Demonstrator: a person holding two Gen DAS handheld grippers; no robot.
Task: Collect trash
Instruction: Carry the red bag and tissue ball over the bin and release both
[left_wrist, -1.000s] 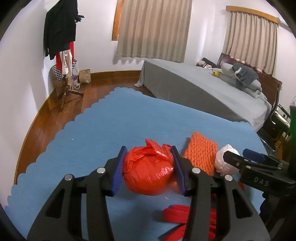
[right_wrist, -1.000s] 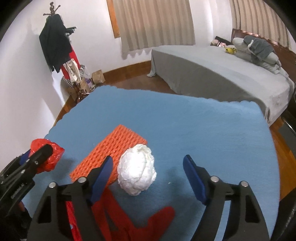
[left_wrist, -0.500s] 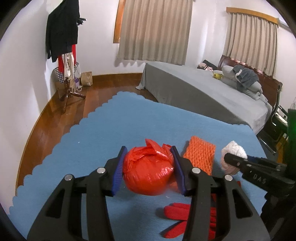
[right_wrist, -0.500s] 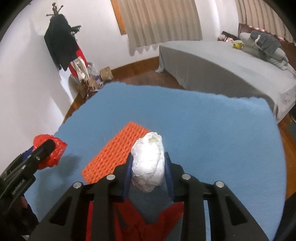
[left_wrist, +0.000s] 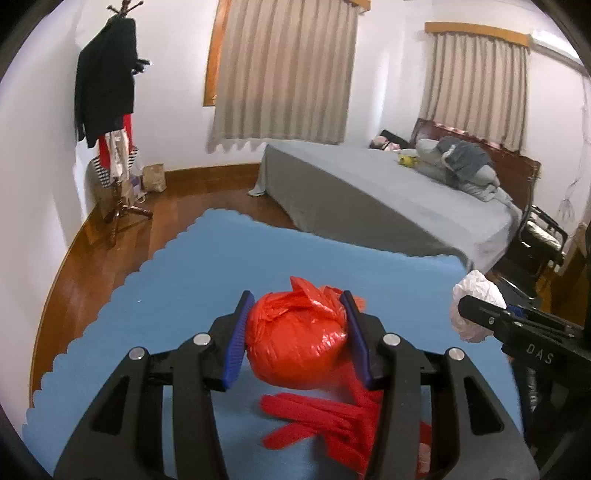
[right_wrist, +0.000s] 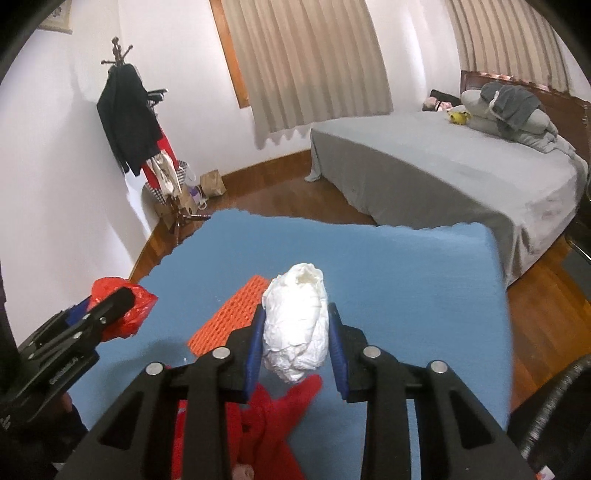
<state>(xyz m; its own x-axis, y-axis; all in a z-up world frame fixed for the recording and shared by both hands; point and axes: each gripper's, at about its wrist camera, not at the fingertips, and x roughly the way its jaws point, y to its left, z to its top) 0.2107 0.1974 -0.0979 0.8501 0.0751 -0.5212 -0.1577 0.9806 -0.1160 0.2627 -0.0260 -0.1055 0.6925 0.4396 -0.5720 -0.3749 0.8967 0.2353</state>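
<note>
Trash is in both tools: the left gripper (left_wrist: 297, 338) squeezes a red plastic bag ball (left_wrist: 295, 345), the right gripper (right_wrist: 295, 345) pinches a white paper wad (right_wrist: 295, 328), both apparently lifted above the blue mat (right_wrist: 406, 277). Crumpled plastic is slick and springy, so the ball could slip out if the squeeze eases. An orange mesh sheet (right_wrist: 236, 317) and red gloves (left_wrist: 325, 424) lie on the mat.

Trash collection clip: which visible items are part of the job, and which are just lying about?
Job:
- red plastic bag ball, clamped in left gripper
- white paper wad, clamped in right gripper

Lying about:
- orange mesh sheet
- red glove
- coat rack
- bed
</note>
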